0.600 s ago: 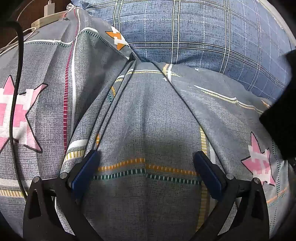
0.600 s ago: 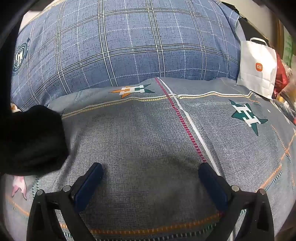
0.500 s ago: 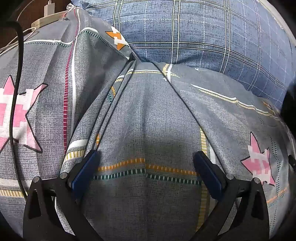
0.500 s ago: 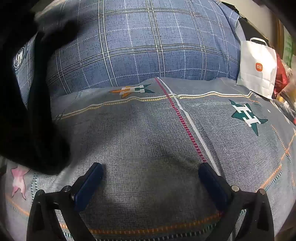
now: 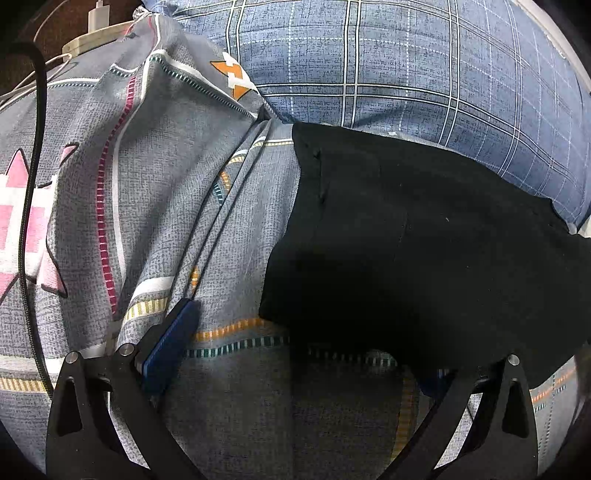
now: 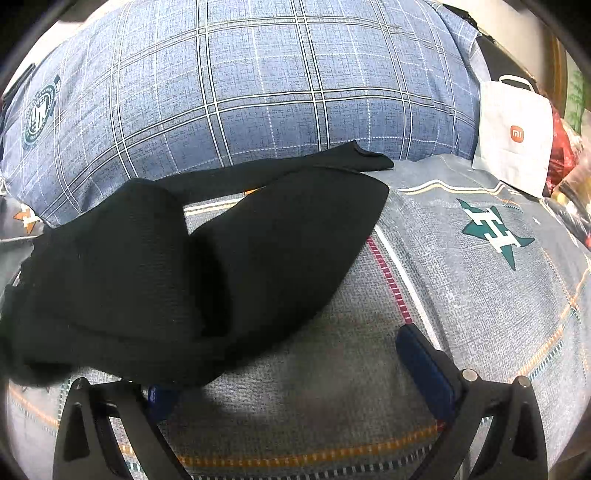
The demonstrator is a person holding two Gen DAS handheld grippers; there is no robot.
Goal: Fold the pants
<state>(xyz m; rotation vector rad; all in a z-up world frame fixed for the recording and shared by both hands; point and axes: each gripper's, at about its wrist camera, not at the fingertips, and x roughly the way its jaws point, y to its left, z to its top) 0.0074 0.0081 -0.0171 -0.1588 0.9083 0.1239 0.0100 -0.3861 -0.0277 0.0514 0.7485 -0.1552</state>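
A pair of black pants (image 5: 424, 251) lies crumpled on the grey patterned bedsheet (image 5: 155, 221), its far edge against the blue plaid pillow (image 5: 388, 66). My left gripper (image 5: 299, 365) hovers open over the sheet; the pants' near edge drapes over its right finger, and nothing is pinched. In the right wrist view the pants (image 6: 184, 277) fill the left half, both legs (image 6: 314, 206) reaching right toward the pillow (image 6: 277, 92). My right gripper (image 6: 291, 380) is open too, its left pad partly hidden under the cloth and its right pad (image 6: 424, 362) over bare sheet (image 6: 480, 295).
A white paper bag (image 6: 513, 136) stands at the bed's far right beside red and other clutter. A black cable (image 5: 33, 184) runs down the left over the sheet, below a white charger and power strip (image 5: 96, 29). The sheet is bunched into folds (image 5: 221, 192) left of the pants.
The black pants, earlier only a dark shape at the frame edges, have dropped onto the bed in front of both grippers. Neither gripper has moved or closed.
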